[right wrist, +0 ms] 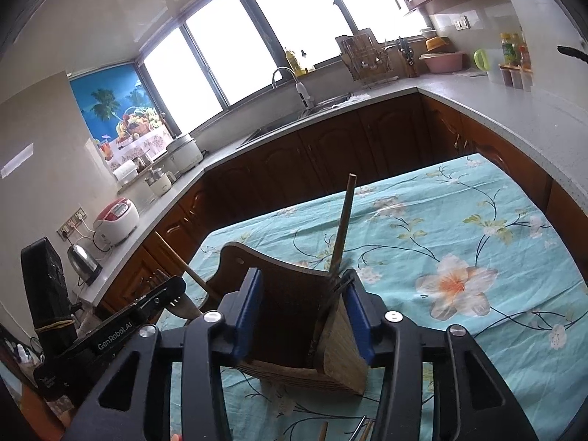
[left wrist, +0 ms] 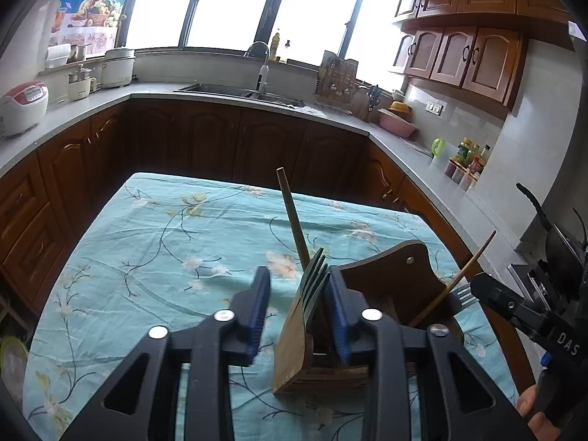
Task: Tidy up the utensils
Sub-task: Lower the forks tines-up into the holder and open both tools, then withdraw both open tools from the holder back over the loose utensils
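inside wooden holder (left wrist: 386,279): forks (left wrist: 312,286), wooden stick (left wrist: 292,217).

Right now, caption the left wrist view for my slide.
Open left gripper straddling forks in a wooden utensil holder on a floral tablecloth.

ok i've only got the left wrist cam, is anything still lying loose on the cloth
Observer: Yes. The right wrist view shows a few utensil tips at its bottom edge, apparently lying on the cloth just short of the holder.
Operator: and the right claw, open or shut
Observer: The right claw is open, with one pad on each side of the holder.
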